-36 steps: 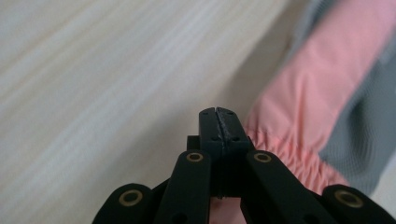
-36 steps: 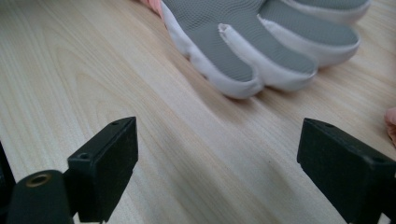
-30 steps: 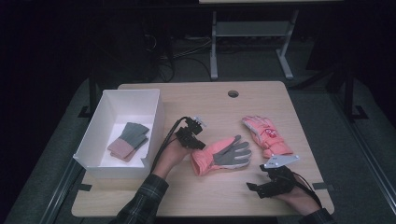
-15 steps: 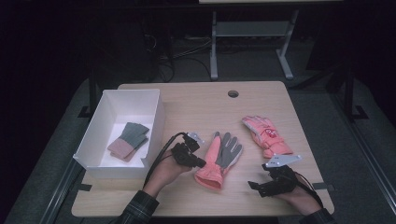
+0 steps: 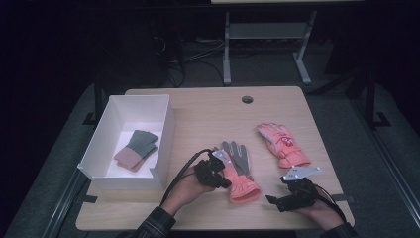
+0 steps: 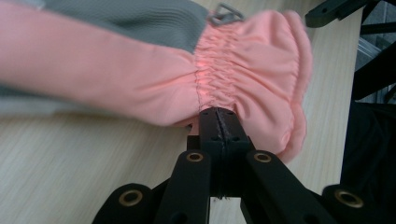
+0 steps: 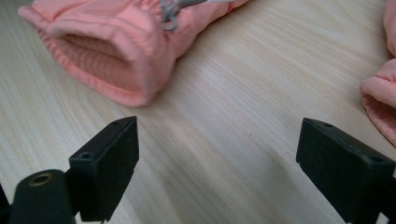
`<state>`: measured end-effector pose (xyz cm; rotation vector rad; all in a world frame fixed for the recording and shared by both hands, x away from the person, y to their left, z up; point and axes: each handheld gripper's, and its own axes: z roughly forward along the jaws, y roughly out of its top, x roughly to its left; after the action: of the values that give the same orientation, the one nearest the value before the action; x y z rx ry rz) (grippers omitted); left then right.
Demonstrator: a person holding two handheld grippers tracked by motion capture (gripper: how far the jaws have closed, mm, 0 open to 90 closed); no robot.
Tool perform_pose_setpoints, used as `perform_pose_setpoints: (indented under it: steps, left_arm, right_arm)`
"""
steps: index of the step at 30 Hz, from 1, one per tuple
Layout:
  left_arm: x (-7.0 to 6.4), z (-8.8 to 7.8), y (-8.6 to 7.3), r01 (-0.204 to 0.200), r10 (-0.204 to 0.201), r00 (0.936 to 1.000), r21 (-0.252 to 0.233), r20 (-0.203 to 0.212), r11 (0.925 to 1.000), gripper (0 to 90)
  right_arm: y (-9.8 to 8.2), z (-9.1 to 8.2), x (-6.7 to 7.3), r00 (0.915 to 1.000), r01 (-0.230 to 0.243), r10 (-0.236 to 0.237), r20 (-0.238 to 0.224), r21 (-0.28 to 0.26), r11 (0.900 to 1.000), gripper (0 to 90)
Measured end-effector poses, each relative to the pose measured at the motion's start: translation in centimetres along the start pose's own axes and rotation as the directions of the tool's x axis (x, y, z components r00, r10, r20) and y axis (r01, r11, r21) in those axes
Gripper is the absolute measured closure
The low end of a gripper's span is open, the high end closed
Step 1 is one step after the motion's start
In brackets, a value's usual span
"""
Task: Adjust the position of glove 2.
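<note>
A pink glove with a grey palm (image 5: 238, 166) lies mid-table, fingers pointing to the far side and cuff toward the person. My left gripper (image 5: 226, 174) is shut on the glove's side close to the gathered cuff; in the left gripper view the closed jaws (image 6: 217, 116) pinch the pink fabric (image 6: 247, 70). My right gripper (image 5: 273, 202) rests low at the front right, open. Its jaws stand wide apart (image 7: 219, 137) over bare wood. The cuff opening (image 7: 107, 44) lies just beyond them. A second pink glove (image 5: 283, 143) lies to the right (image 7: 380, 95).
A white box (image 5: 166, 136) stands at the left of the table and holds a folded grey and pink glove pair (image 5: 137, 148). A round cable hole (image 5: 247, 99) sits near the far edge. Dark floor and a metal stand lie beyond the table.
My left gripper has come nearer the person with the glove in its grip. The glove has swung from lying sideways to fingers pointing away. The right gripper has stayed put.
</note>
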<state>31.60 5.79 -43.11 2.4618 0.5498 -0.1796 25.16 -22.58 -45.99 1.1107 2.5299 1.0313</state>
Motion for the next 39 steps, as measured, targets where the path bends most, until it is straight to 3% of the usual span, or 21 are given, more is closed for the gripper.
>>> perform_pose_setpoints:
  steps: [10,13,20,26,31,35,37,38,39]
  left_arm:
    - [-0.8,1.6,1.0,-0.046,0.046,0.9989,-0.002,0.002,0.9989,89.7]
    - [-0.8,1.1,0.7,-0.051,0.05,0.9983,-0.014,-0.03,0.9986,89.5]
    - [-0.4,-0.8,-1.3,-0.029,0.024,0.9974,-0.066,-0.068,0.9974,71.0]
    - [-0.3,-1.7,-3.3,-0.034,0.025,0.9924,-0.075,-0.121,0.9966,48.9]
    - [0.0,-2.5,-5.1,-0.004,-0.015,0.9886,-0.124,-0.15,0.9923,35.0]
    - [0.3,-2.8,-6.0,0.02,-0.039,0.9886,-0.128,-0.146,0.9916,28.3]
    - [0.3,-3.0,-6.3,0.024,-0.048,0.9862,-0.147,-0.159,0.9888,23.9]
    - [0.4,-3.2,-6.5,0.007,-0.03,0.9854,-0.131,-0.168,0.9913,22.6]
    - [0.4,-3.1,-6.6,0.024,-0.049,0.9829,-0.143,-0.178,0.9894,20.6]
  right_arm:
    - [0.0,0.0,0.1,1.0,0.006,-0.006,-0.005,0.003,1.0,12.8]
    - [0.0,0.1,0.2,0.9999,0.016,-0.016,-0.003,0.016,1.0,12.8]
    - [0.5,-0.7,0.2,0.9999,0.007,-0.007,-0.01,0.023,1.0,14.3]
    - [0.7,-1.0,0.3,1.0,-0.002,0.002,0.005,0.021,1.0,20.1]
    - [1.2,-1.4,0.0,0.9997,-0.019,0.019,0.014,0.009,1.0,26.6]
    - [2.0,-1.5,-0.4,0.9998,-0.016,0.016,0.014,0.015,1.0,29.8]
    - [2.3,-1.5,-0.5,0.9996,-0.017,0.017,0.022,0.024,1.0,30.1]
    - [2.5,-1.5,-0.6,0.9996,-0.018,0.017,0.021,0.026,1.0,30.4]
    - [2.7,-1.5,-0.7,0.9995,-0.024,0.024,0.019,0.024,0.999,30.5]
